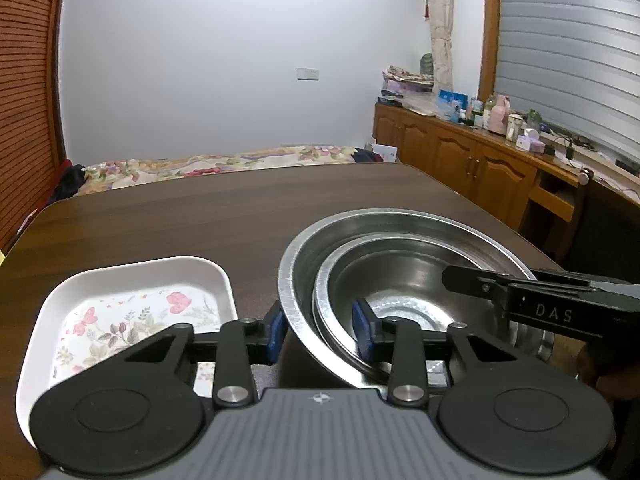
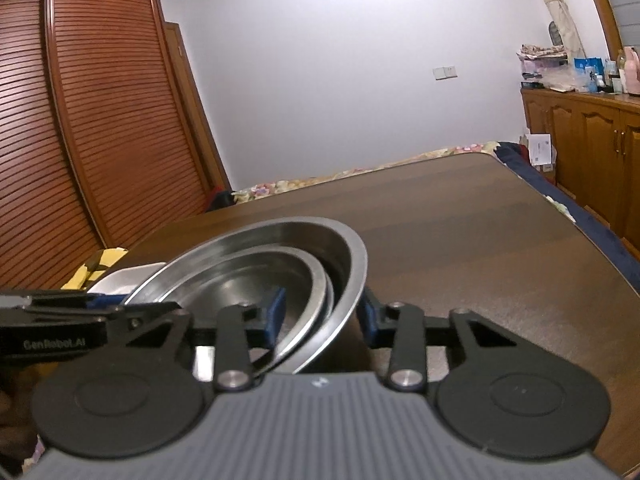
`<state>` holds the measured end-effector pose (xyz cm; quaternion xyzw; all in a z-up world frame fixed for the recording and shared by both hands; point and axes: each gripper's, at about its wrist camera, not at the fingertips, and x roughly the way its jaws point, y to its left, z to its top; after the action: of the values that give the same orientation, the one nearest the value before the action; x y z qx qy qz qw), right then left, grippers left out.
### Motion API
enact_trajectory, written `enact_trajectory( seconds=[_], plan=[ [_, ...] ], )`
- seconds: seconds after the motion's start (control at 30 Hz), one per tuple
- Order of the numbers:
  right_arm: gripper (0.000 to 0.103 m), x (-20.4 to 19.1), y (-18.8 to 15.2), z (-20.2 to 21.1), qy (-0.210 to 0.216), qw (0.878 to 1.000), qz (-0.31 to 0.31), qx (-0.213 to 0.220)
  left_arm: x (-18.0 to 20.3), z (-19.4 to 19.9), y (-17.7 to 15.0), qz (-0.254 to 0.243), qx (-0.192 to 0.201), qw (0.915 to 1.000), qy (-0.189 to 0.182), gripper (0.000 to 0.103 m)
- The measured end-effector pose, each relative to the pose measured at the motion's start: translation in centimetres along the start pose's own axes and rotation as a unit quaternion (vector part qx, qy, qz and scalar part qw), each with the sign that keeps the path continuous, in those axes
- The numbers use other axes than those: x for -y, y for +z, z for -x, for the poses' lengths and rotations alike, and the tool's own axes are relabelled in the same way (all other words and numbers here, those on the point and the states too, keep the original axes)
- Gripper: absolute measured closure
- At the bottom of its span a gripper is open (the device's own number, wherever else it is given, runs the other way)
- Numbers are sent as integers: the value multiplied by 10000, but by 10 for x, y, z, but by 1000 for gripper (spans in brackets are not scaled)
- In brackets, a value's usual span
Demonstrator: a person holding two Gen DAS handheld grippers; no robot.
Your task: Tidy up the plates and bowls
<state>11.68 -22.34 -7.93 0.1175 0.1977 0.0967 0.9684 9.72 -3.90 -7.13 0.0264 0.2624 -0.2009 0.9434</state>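
Left jaws: the left gripper [image 1: 320,330] straddles the near-left rim of the nested steel bowls, one blue pad outside the big bowl's wall, one inside the small bowl. Narrowed, but whether the pads bite yet I cannot tell.

Right jaws: the right gripper [image 2: 322,318] straddles the opposite rim the same way, one pad inside, one outside. Same doubt on contact.

Bowls: the small steel bowl [image 1: 404,280] sits nested inside the large steel bowl [image 1: 304,280], shifted toward the left gripper, both on the dark wooden table [image 1: 200,216].

Tray: a white floral tray [image 1: 132,304] lies just beside the bowls, to the left, with nothing on it.

Progress: nesting looks done. What's left, I'd judge, is carrying the pair to its spot; the tray is unplaced too.

Writing: "DAS" on the right gripper's side in the left view; "GenRobot.AI" on the left gripper's side in the right view.
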Motion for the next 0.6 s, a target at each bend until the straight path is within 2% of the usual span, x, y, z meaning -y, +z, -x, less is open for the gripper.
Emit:
enact_trajectory(
  seconds=[0.33, 0.6],
  plan=[
    [73, -11, 12, 4, -51, 10000, 53, -14, -9, 21, 14, 115, 124, 9998, 45, 69],
    [73, -30, 28, 1, 211, 9997, 127, 10, -32, 47, 27, 218, 293, 9991, 204, 69]
  ],
)
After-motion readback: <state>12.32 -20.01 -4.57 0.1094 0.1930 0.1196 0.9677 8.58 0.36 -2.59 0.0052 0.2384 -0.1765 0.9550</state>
